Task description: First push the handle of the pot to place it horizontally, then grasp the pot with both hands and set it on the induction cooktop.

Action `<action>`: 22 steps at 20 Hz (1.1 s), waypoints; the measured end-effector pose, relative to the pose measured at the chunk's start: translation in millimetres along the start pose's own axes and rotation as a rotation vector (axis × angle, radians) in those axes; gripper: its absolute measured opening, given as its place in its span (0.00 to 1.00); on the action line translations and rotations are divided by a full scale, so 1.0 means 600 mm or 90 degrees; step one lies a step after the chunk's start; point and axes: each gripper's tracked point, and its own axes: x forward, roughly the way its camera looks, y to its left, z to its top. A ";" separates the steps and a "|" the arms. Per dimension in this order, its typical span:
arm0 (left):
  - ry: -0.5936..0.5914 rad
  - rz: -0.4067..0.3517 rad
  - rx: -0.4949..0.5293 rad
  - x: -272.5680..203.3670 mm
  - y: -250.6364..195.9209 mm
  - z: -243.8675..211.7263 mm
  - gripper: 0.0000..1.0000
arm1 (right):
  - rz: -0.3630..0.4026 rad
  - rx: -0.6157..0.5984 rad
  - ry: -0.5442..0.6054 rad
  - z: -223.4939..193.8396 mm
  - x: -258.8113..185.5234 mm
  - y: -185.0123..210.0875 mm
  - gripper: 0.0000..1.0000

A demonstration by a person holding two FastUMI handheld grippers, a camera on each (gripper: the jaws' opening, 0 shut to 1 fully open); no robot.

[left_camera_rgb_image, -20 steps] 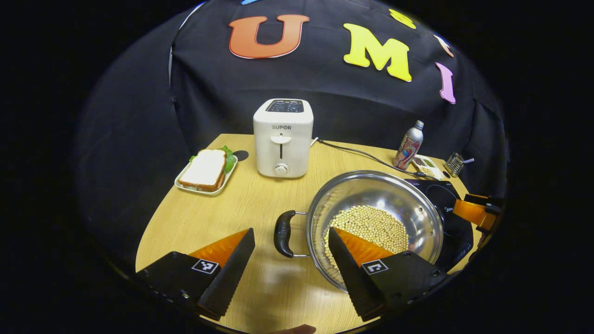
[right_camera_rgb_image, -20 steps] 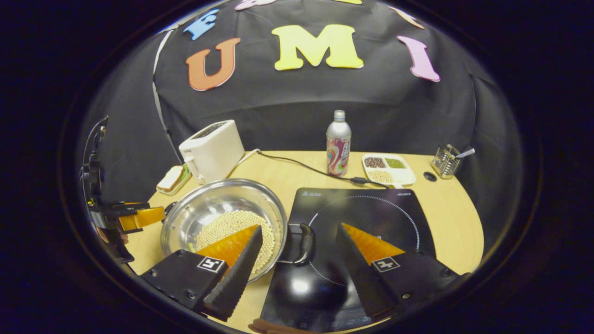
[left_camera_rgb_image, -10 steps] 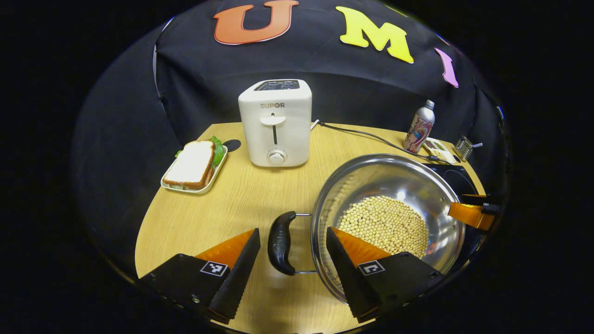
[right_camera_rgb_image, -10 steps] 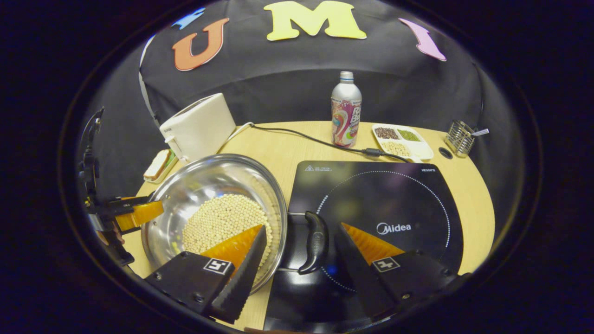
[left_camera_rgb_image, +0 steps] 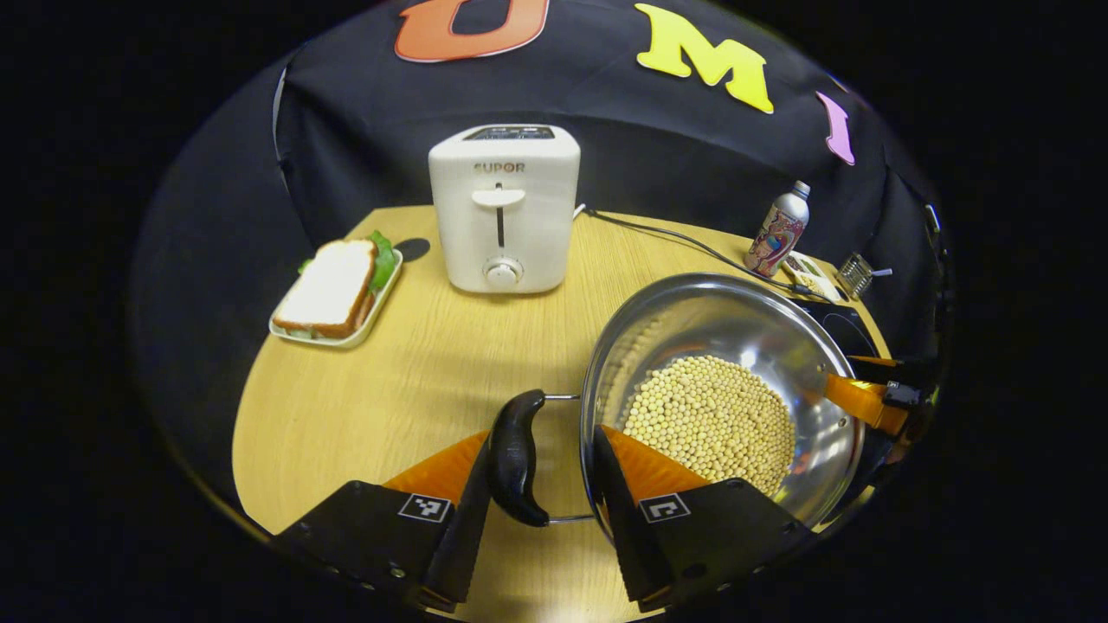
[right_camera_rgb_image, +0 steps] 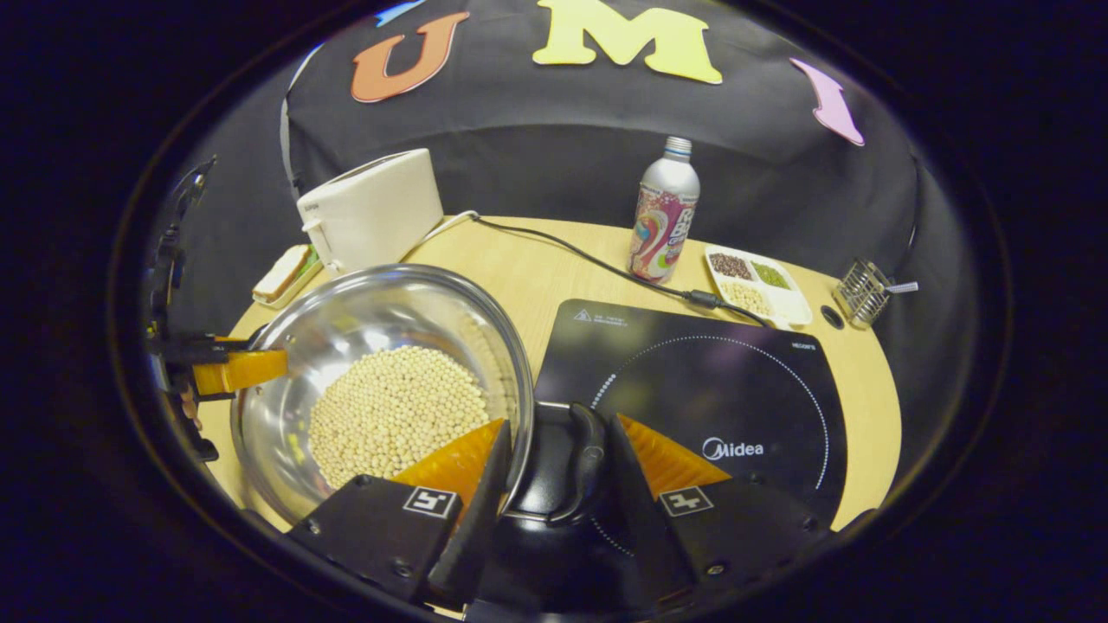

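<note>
Pot: your shiny round steel pot point(left_camera_rgb_image: 727, 346), holding pale beans point(left_camera_rgb_image: 710, 420), sits on the wooden table point(left_camera_rgb_image: 363, 389) beside the black glass induction cooktop point(right_camera_rgb_image: 736, 381), its right-hand handle overhanging the glass.
Left gripper point(left_camera_rgb_image: 541, 506): your fingers straddle the black curved left handle point(left_camera_rgb_image: 515, 459); one touches it, the other stands by the rim (contact unclear, so I cannot tell whether it grips).
Right gripper point(right_camera_rgb_image: 554, 497): fingers bracket the black right handle point(right_camera_rgb_image: 584, 463), narrowed close; grip likewise uncertain.
Behind: white toaster point(left_camera_rgb_image: 505, 221), patterned bottle point(right_camera_rgb_image: 665, 221).
</note>
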 end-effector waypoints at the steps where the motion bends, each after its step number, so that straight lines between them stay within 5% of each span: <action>1: 0.004 -0.004 -0.012 0.000 -0.001 -0.001 0.64 | -0.003 -0.007 -0.002 0.001 0.004 -0.001 0.70; 8: 0.015 0.012 0.004 -0.001 -0.002 -0.002 0.61 | 0.001 -0.047 0.021 0.002 0.004 0.002 0.60; 9: 0.017 0.015 0.005 -0.003 -0.001 -0.001 0.52 | 0.006 -0.053 0.028 0.000 0.002 0.004 0.58; 11: 0.015 0.018 0.007 -0.008 -0.002 0.001 0.67 | 0.017 -0.052 0.040 -0.007 -0.004 0.007 0.59; 12: 0.014 0.021 0.009 -0.015 -0.003 0.003 0.57 | 0.025 -0.052 0.044 -0.008 -0.009 0.008 0.57; 14: 0.012 0.023 0.013 -0.025 -0.006 0.005 0.57 | 0.029 -0.058 0.043 -0.005 -0.030 0.009 0.59; 22: -0.026 0.027 0.010 -0.185 0.004 0.027 0.57 | 0.035 -0.082 0.007 0.041 -0.143 -0.001 0.58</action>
